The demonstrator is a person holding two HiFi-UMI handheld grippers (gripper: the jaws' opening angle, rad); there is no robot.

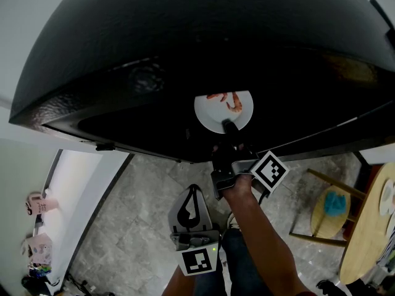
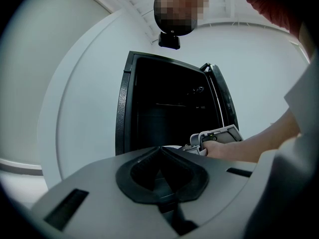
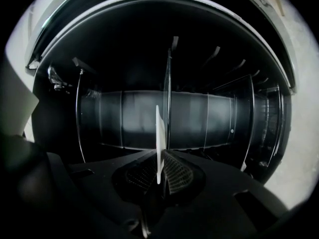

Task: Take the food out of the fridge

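Note:
A white plate (image 1: 216, 115) with reddish food (image 1: 229, 101) rests inside the dark fridge (image 1: 185, 60). My right gripper (image 1: 229, 127) reaches into the fridge and is shut on the plate's near rim. In the right gripper view the plate (image 3: 159, 128) shows edge-on, pinched between the two ribbed pads (image 3: 177, 172) of the right gripper (image 3: 160, 176). My left gripper (image 1: 194, 193) hangs back outside the fridge, below the opening, shut and holding nothing. In its own view the left gripper (image 2: 160, 176) faces the open fridge (image 2: 169, 108), with the right gripper's grey housing (image 2: 222, 135) beyond.
Glass shelves (image 3: 209, 118) span the fridge interior. The fridge door (image 2: 225, 103) stands open on the right. On the tiled floor at the right stand a wooden stool (image 1: 330, 213) and a round wooden table (image 1: 370, 227). Clutter (image 1: 37, 227) lies at the lower left.

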